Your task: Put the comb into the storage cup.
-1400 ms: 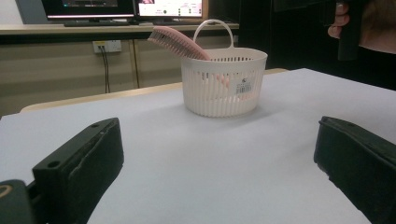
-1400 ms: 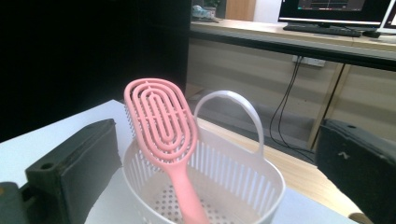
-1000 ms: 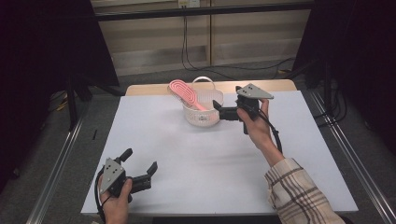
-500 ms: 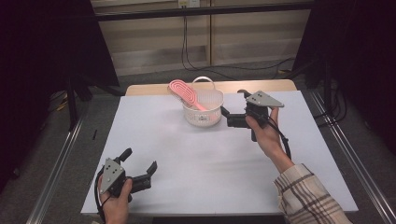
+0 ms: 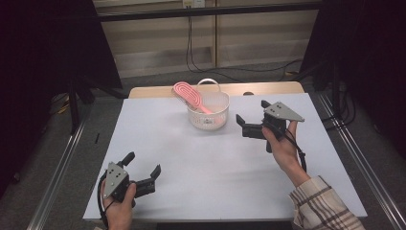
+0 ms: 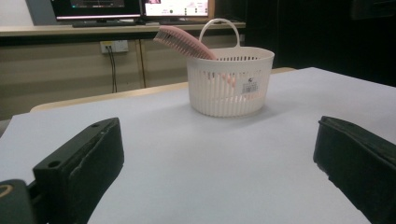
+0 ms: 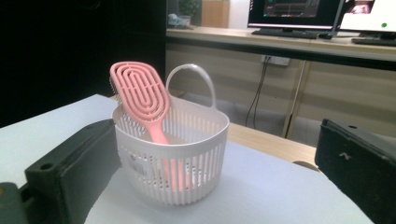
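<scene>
A small white slotted basket (image 5: 209, 116) with a handle stands at the back middle of the white table. A pink hairbrush (image 5: 187, 95) leans inside it, head up over the left rim. The basket (image 7: 170, 158) and brush (image 7: 140, 95) lie just ahead of my right gripper (image 5: 251, 118), which is open, empty and a little right of the basket. My left gripper (image 5: 142, 170) rests open and empty near the front left edge, with the basket (image 6: 229, 81) and brush (image 6: 184, 40) far ahead of it.
The white table (image 5: 206, 167) is bare between the two grippers. A wooden strip (image 5: 268, 88) runs along its back edge. Metal rails (image 5: 354, 158) flank both sides, with cables on the floor behind.
My right gripper has drawn back to the right, away from the basket, with its jaws open. The left gripper has stayed still.
</scene>
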A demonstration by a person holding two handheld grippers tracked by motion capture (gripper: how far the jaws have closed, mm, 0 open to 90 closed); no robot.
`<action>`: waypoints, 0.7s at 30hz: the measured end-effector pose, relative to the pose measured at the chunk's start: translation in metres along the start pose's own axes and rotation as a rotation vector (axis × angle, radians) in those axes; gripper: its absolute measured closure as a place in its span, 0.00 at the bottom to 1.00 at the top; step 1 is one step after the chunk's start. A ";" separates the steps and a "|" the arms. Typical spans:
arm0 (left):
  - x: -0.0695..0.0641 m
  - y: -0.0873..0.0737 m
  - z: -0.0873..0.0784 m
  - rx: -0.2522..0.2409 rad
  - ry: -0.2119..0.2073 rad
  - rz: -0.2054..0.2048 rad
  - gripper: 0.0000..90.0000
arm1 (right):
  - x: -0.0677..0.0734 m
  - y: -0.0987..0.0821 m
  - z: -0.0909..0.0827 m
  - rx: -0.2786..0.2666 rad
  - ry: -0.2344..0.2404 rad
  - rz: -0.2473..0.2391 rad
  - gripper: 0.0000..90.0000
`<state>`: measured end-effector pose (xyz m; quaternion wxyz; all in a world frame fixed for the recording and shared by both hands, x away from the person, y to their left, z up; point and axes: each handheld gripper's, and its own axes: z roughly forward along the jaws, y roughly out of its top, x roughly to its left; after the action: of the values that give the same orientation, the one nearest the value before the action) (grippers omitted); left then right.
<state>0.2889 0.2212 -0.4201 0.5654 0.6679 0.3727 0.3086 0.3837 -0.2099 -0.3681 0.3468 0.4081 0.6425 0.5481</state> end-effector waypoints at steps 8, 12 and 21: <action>0.000 0.000 -0.001 -0.008 -0.006 -0.009 0.02 | -0.004 -0.010 -0.014 0.013 -0.016 -0.019 0.00; 0.000 0.000 -0.001 -0.007 -0.004 -0.007 0.02 | -0.009 -0.015 -0.022 0.017 -0.036 -0.017 0.00; -0.001 0.001 -0.001 -0.007 0.008 -0.004 0.02 | -0.016 -0.023 -0.047 0.009 -0.070 -0.024 0.00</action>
<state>0.2881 0.2208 -0.4194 0.5667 0.6640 0.3753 0.3116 0.3459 -0.2459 -0.3830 0.3737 0.4209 0.6371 0.5266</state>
